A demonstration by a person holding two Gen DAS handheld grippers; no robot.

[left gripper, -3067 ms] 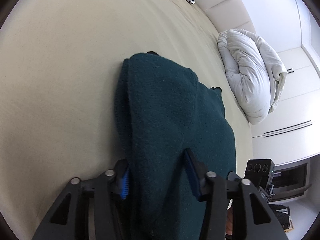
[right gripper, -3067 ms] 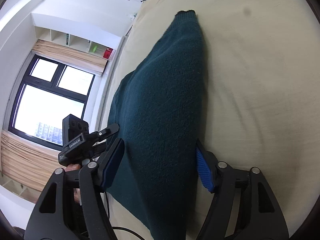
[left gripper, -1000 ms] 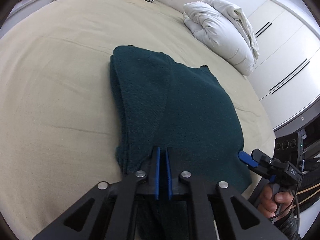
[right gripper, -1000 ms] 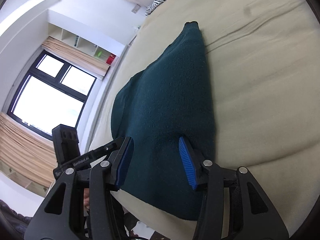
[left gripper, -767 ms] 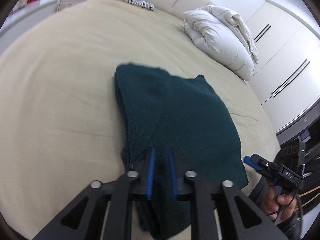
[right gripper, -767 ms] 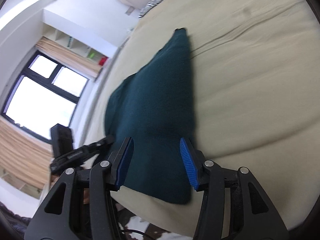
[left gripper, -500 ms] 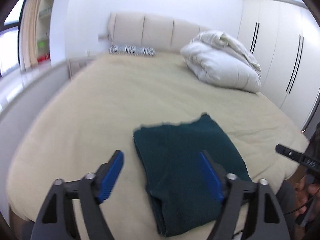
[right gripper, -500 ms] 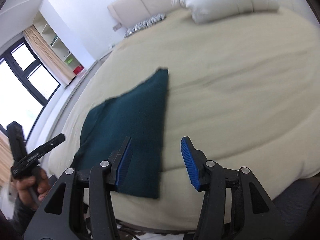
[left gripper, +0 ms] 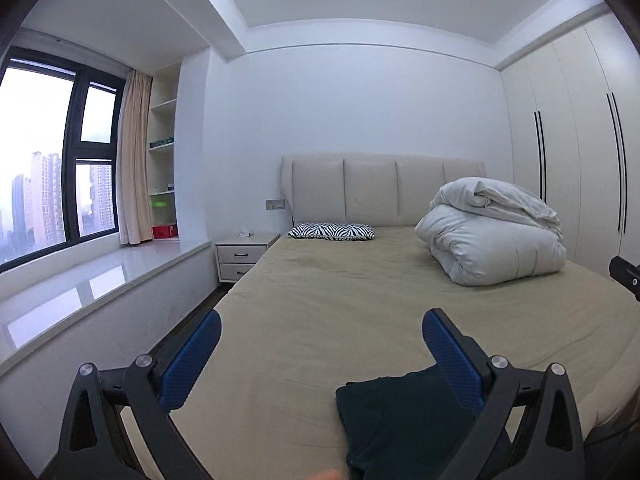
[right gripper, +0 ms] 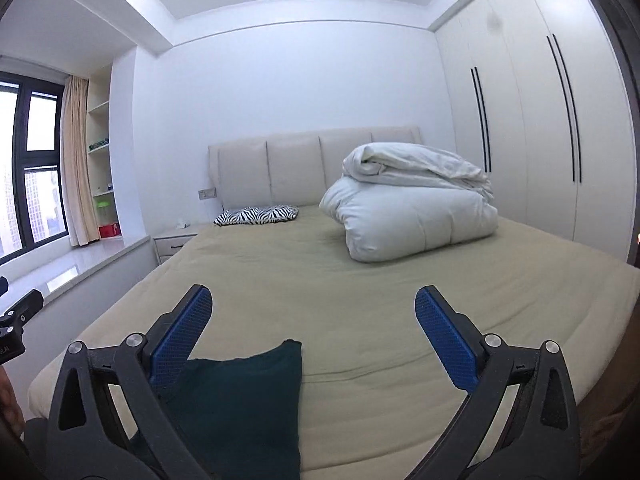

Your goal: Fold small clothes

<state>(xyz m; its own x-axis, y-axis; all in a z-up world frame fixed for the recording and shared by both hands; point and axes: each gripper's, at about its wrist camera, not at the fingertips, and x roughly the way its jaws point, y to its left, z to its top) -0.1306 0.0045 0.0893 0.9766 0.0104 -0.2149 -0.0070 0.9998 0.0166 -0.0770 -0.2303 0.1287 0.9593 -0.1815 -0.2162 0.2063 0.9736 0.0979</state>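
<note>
Dark green garment (right gripper: 248, 404) lies folded at lower frame on bed (right gripper: 360, 280); fold looks complete. Left gripper (left gripper: 320, 344) & right gripper (right gripper: 312, 320): fingers wide apart, holding nothing. No other clothes seen.

The beige bed (right gripper: 360, 280) carries a folded teal garment (right gripper: 244, 400), white duvet (right gripper: 412, 208) and zebra pillow (right gripper: 258, 214).
</note>
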